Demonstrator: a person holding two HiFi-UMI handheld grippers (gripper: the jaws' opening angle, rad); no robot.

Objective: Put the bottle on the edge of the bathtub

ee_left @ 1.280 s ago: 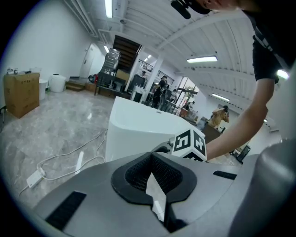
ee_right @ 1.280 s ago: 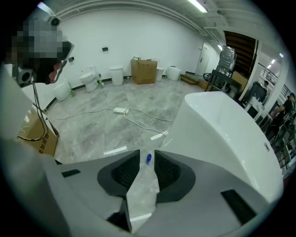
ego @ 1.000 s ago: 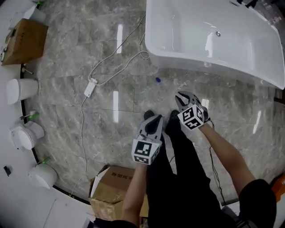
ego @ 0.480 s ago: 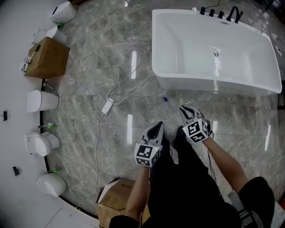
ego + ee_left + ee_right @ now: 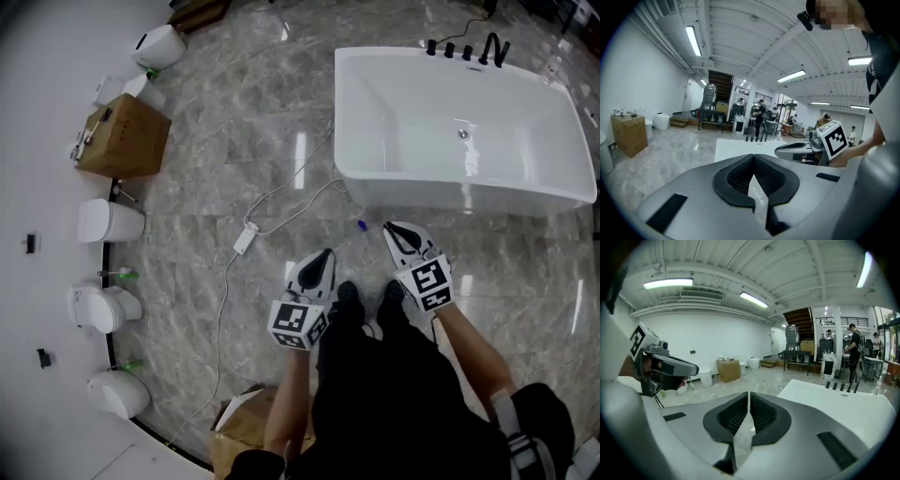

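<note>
Bright and even all over. Lit from above by long lamps (image 5: 693,40) on the ceiling, glowing plain white in both gripper views. White streaks of glare on the shiny floor (image 5: 216,122) in the head view, plus a soft shine on the bathtub (image 5: 441,192). Hardly any shadows, only faint, soft ones. Sharp in the middle of the head view, bent round at the left side. Black, round corners in both gripper views, with straight lines curved near the edges. Far back of the room maybe a bit fuzzy.
</note>
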